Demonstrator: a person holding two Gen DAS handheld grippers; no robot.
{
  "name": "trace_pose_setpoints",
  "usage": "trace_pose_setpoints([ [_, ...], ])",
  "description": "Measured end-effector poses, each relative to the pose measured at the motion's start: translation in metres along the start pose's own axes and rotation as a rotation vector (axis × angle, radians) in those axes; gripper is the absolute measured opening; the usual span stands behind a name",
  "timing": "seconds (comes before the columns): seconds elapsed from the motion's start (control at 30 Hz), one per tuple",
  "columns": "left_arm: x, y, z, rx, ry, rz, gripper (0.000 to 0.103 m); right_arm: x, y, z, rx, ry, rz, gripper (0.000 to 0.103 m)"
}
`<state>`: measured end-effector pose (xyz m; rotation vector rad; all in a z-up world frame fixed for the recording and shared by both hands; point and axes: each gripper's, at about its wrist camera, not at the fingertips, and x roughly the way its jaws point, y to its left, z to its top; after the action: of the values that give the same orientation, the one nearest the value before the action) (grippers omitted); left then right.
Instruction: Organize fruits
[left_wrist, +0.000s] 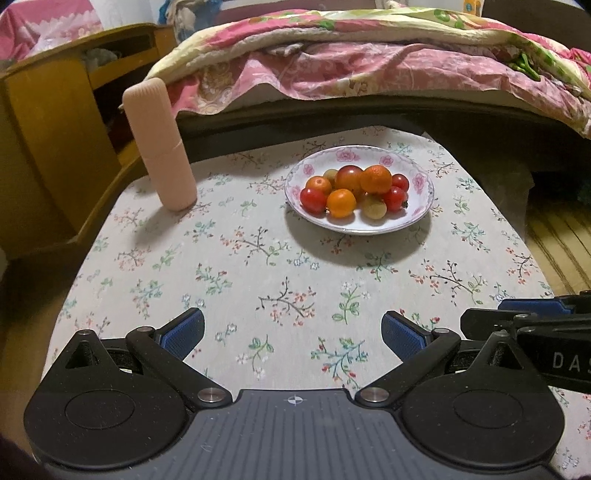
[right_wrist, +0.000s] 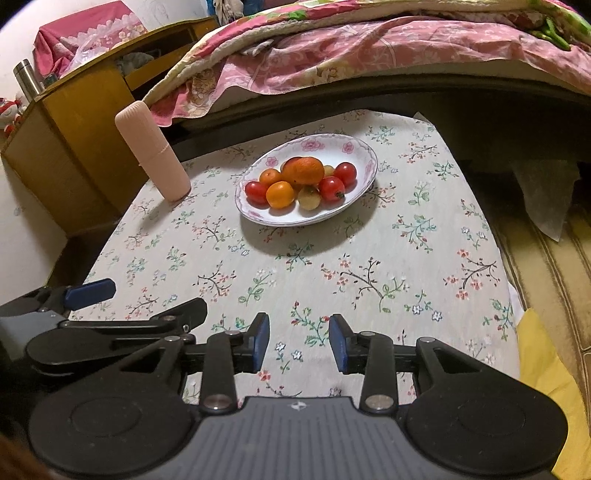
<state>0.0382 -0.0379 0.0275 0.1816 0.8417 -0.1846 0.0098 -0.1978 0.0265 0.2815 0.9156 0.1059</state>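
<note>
- Fruits (left_wrist: 356, 192) piled in a flowered plate (left_wrist: 421, 210), upper centre of the bench (left_wrist: 258, 266).
- Pink bottle (left_wrist: 162, 147) upright, upper left, apart from the plate.
- Left gripper (left_wrist: 293, 334) jaws wide apart, empty; right gripper (right_wrist: 299, 341) jaws narrowly apart, empty.

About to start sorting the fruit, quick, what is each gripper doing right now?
Left gripper: open wide, holding nothing, above the floral tablecloth.
Right gripper: open, narrower gap, holding nothing.
</note>
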Motion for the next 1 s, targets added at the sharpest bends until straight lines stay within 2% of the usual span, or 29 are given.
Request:
trace_pose_setpoints([
  [0.47, -0.018, 0.004, -0.019, -0.023, 0.008, -0.006, 0.103, -0.012, 0.007, -0.021, 0.006, 0.016, 0.0, 0.038],
  [1.0, -0.026, 0.001, -0.033, -0.005, 0.023, -0.011, 0.103, -0.022, 0.009, -0.038, 0.008, 0.039, -0.02, 0.038],
])
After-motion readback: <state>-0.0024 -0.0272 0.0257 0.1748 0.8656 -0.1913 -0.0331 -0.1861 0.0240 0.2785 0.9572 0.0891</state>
